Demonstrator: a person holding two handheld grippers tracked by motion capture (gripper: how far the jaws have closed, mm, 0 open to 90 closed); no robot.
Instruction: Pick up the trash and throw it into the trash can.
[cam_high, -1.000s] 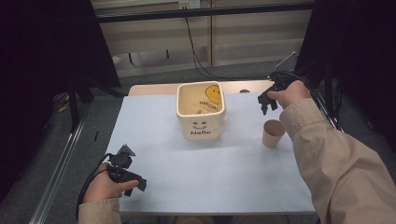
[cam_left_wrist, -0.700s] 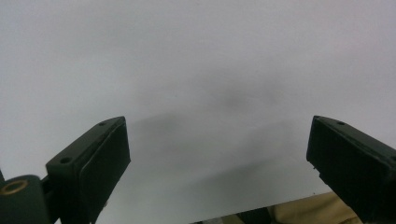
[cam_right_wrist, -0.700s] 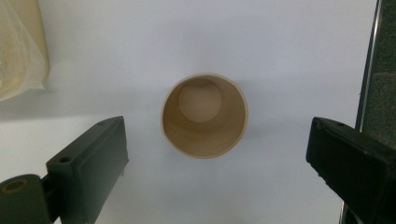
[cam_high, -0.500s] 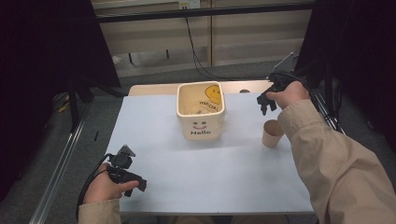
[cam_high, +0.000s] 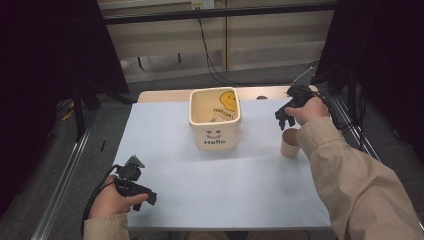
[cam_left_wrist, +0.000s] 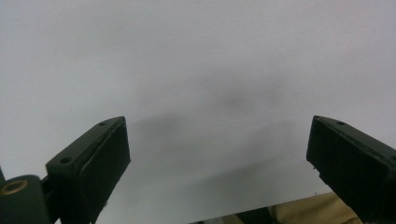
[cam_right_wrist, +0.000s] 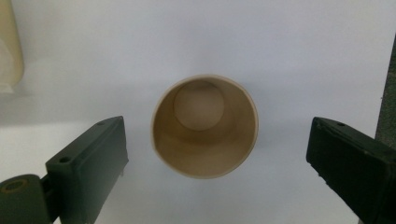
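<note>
Hovering my right tongs (cam_high: 284, 120), spread wide and empty, over the upright paper cup (cam_high: 290, 143) near the bench's (cam_high: 165, 135) right edge, I judge the next move a straight descent, while my left tongs (cam_high: 142, 192) idle, released, by the near-left corner.

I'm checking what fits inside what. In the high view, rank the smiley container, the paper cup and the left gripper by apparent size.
1. Smiley container.
2. Left gripper, though nearness to the camera inflates it.
3. Paper cup, partly hidden.

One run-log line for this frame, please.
right hand-held gripper: open, above upright empty paper cup | left hand-held gripper: open, idle | smiley "Hello" bin: untouched
</note>
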